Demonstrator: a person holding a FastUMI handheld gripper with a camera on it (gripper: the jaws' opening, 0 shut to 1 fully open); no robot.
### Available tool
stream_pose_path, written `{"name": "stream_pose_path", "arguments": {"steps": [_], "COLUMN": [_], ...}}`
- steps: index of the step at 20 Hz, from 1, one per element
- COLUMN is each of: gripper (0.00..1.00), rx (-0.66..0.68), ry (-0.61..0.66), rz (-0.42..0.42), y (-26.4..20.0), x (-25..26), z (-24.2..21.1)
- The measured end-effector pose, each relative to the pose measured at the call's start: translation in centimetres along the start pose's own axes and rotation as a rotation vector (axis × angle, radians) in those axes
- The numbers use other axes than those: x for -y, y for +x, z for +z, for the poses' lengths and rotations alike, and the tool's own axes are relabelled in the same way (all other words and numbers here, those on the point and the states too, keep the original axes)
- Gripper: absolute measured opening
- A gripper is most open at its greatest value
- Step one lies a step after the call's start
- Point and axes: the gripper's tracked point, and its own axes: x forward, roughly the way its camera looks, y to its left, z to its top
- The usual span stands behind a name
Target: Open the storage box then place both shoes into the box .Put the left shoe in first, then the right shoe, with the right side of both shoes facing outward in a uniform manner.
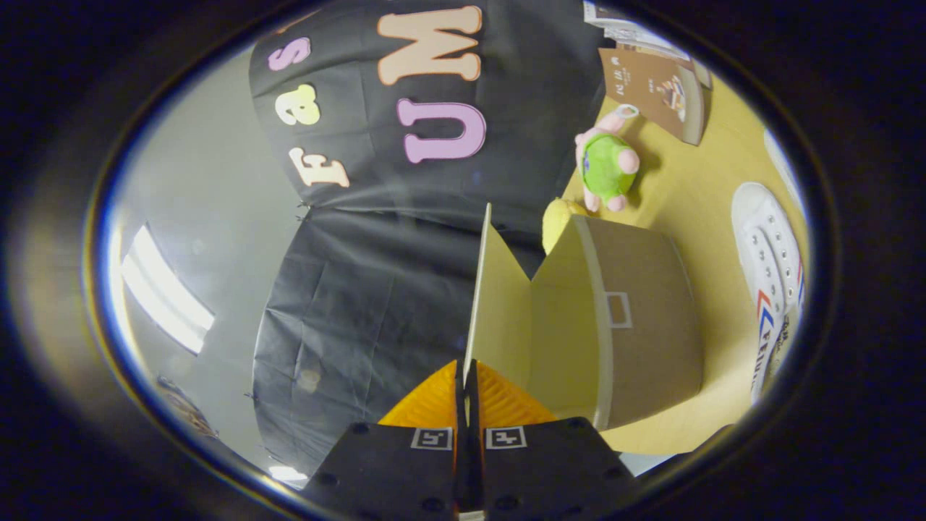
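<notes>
My gripper (466, 376) is shut on the edge of the storage box's lid (498, 304), a pale cardboard flap that stands swung up and away from the box. The whole view is rolled on its side. The brown cardboard box (644, 325) with a small label window sits just past the fingers on the yellow table (694, 195). Beyond the box lies a white canvas shoe (768, 253) with red and blue chevrons, and the edge of a second shoe (788, 325) shows beside it.
A pink and green plush toy (606, 163) and a yellow soft object (558, 221) lie behind the box near the booth wall. A brown booklet (662, 90) leans further back. A grey wall with bright ceiling lights (163, 289) shows beyond the booth.
</notes>
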Motion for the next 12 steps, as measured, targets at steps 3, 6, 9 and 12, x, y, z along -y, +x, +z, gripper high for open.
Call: {"name": "stream_pose_path", "arguments": {"steps": [3, 6, 9, 12], "gripper": [0.03, 0.03, 0.03, 0.03], "rx": [-0.004, -0.021, -0.035, -0.052], "ry": [-0.071, -0.117, -0.138, -0.146], "rz": [-0.001, 0.0, -0.001, -0.004], "y": [1.6, 4.0, 6.4, 9.0], "x": [-2.2, -4.1, -5.0, -5.7], "z": [-0.7, -1.6, -2.4, -3.5]}}
